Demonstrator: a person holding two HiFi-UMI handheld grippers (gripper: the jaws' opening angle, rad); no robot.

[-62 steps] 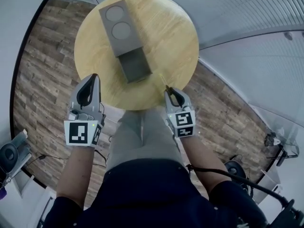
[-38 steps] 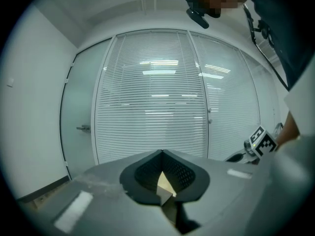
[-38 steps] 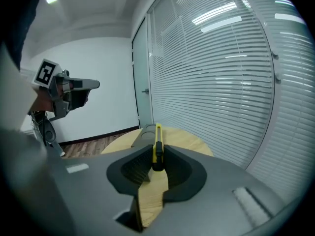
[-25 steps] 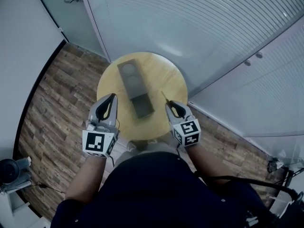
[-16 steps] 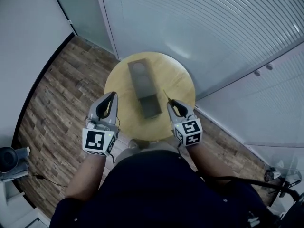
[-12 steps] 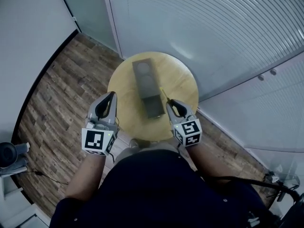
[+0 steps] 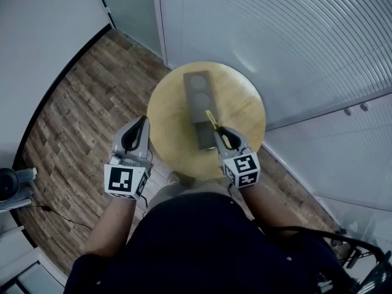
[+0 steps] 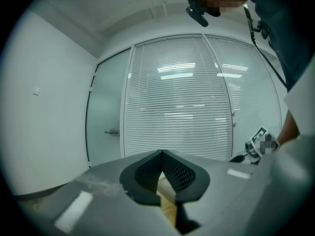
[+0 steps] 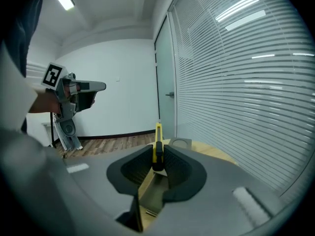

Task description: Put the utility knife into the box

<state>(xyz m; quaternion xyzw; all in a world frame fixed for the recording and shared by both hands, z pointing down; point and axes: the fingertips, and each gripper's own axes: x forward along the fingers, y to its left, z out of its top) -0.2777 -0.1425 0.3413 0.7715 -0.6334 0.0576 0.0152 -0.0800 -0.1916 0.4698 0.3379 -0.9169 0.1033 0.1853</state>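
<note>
A long grey box (image 7: 201, 106) lies on the round wooden table (image 7: 242, 112). It has two round recesses at its far end and an open compartment (image 7: 206, 136) at its near end. My right gripper (image 7: 222, 137) is shut on a yellow utility knife (image 7: 211, 119), whose tip points away over the compartment's right edge. In the right gripper view the knife (image 9: 158, 134) stands upright between the pads, with the compartment (image 9: 153, 194) below and a recess (image 9: 180, 143) beyond. My left gripper (image 7: 135, 135) hovers at the table's left rim, shut and empty (image 8: 161, 154).
The table stands on wood-plank floor (image 7: 79, 97) close to a slatted glass wall (image 7: 294, 35). A glass door with a handle (image 9: 170, 95) is at the far left. Grey equipment (image 7: 11, 185) sits on the floor at left. The person's legs are beneath the grippers.
The view has risen and drifted, so the table looks smaller and further right. The right gripper with the knife has moved from right of the box to over its near compartment. The left gripper stays shut.
</note>
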